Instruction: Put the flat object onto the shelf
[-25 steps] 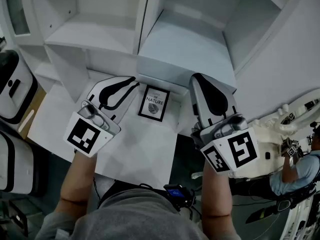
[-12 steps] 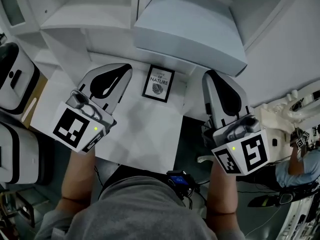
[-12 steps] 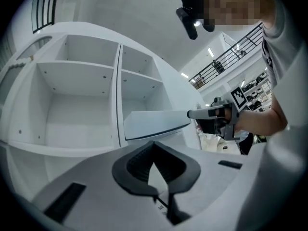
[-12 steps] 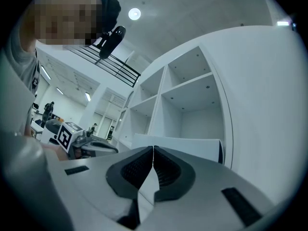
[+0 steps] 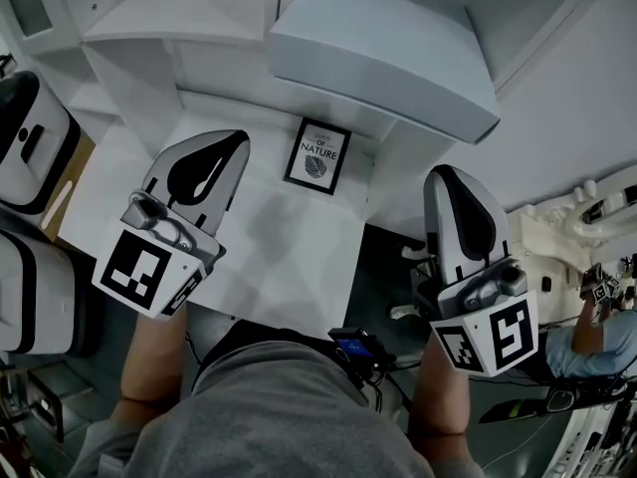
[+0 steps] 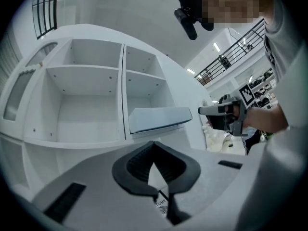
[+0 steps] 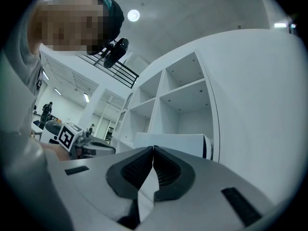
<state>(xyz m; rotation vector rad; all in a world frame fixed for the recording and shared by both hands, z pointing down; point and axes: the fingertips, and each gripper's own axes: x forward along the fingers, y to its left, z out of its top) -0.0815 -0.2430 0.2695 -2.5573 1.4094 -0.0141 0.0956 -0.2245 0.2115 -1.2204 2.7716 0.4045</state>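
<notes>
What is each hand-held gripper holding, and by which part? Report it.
Nothing is held: the left hand-held gripper and the right hand-held gripper both have jaws shut together, empty. The flat pale grey-blue panel lies on the white shelf.

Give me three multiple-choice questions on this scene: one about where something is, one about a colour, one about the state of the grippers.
1. Where is the small black-framed picture?
A on the white tabletop in front of the white shelf unit
B inside a compartment
C on the floor

2. What colour is the flat rectangular box lying in the shelf unit?
A red
B black
C pale blue-grey

3. How are the left gripper and the right gripper?
A both wide open
B both shut, empty
C left shut on the picture

Answers: A, the head view shows it on the tabletop below the shelf; C, its top shows pale blue-grey; B, each gripper view shows the jaw tips together with nothing between.
</notes>
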